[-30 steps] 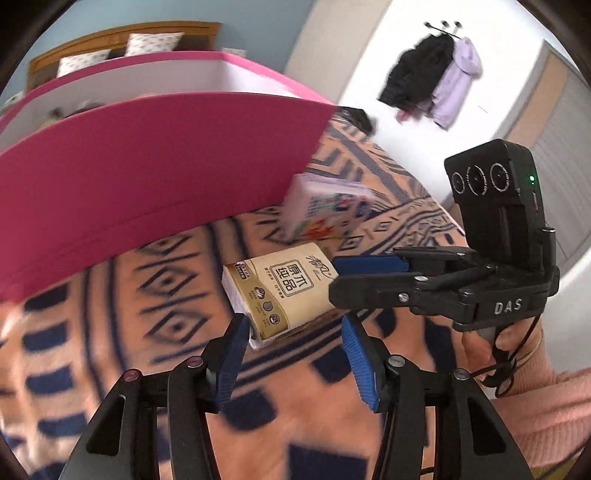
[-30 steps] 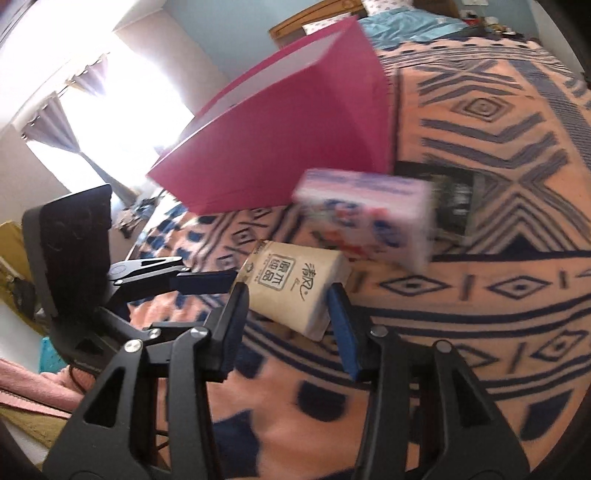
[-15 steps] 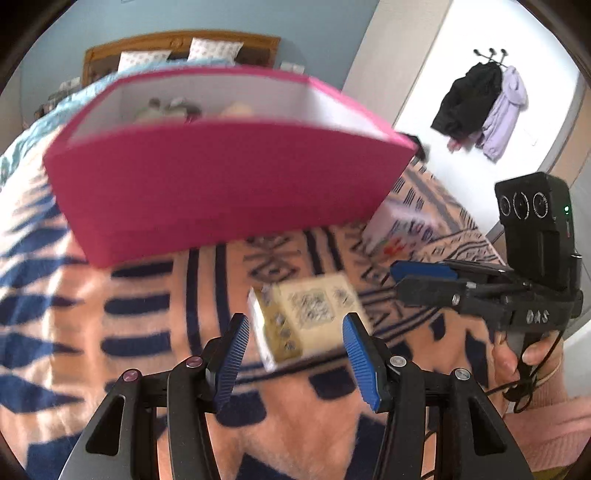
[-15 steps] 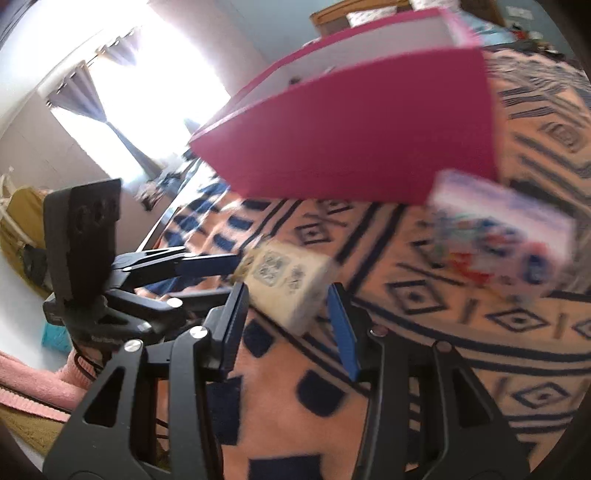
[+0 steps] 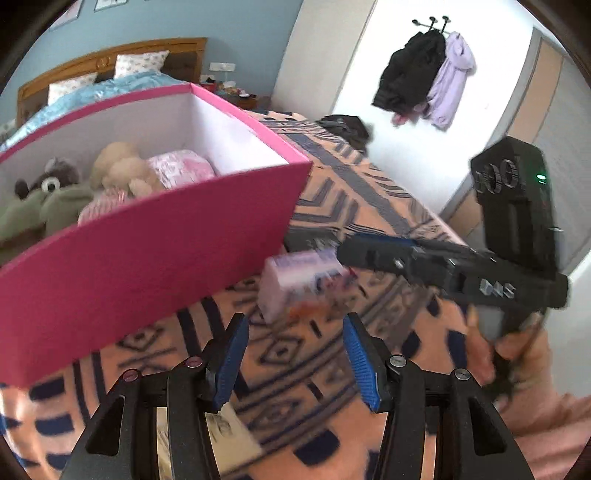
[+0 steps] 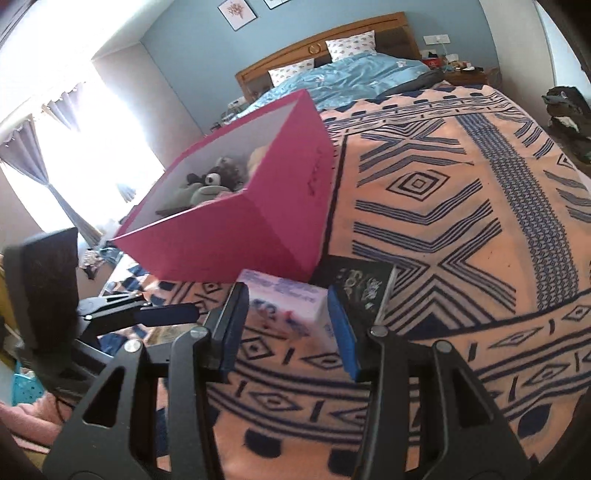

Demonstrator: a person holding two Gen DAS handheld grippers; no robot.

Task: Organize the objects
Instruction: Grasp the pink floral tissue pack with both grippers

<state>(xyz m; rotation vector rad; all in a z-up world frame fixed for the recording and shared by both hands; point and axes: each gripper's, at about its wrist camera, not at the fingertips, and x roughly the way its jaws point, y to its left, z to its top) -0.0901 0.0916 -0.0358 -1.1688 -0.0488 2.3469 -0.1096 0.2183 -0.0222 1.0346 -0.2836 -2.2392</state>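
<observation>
Right tongs point(image 6: 286, 328) spread, straddling purple tissue pack point(image 6: 286, 308) beside pink box point(image 6: 236, 236), left tongs point(image 5: 293, 360) apart, hovering empty.

I see a blue wall point(image 6: 177, 44) behind the wooden headboard point(image 6: 325, 40), two pictures point(image 6: 238, 8) above it, bright curtained windows point(image 6: 74, 147) to its left, and coats point(image 5: 424, 70) hanging on a white wall.

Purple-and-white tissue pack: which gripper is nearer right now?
Right. The right gripper has the purple-and-white tissue pack between its open fingers. The left gripper, also open, sits short of the pack, with bare blanket between its fingertips.
</observation>
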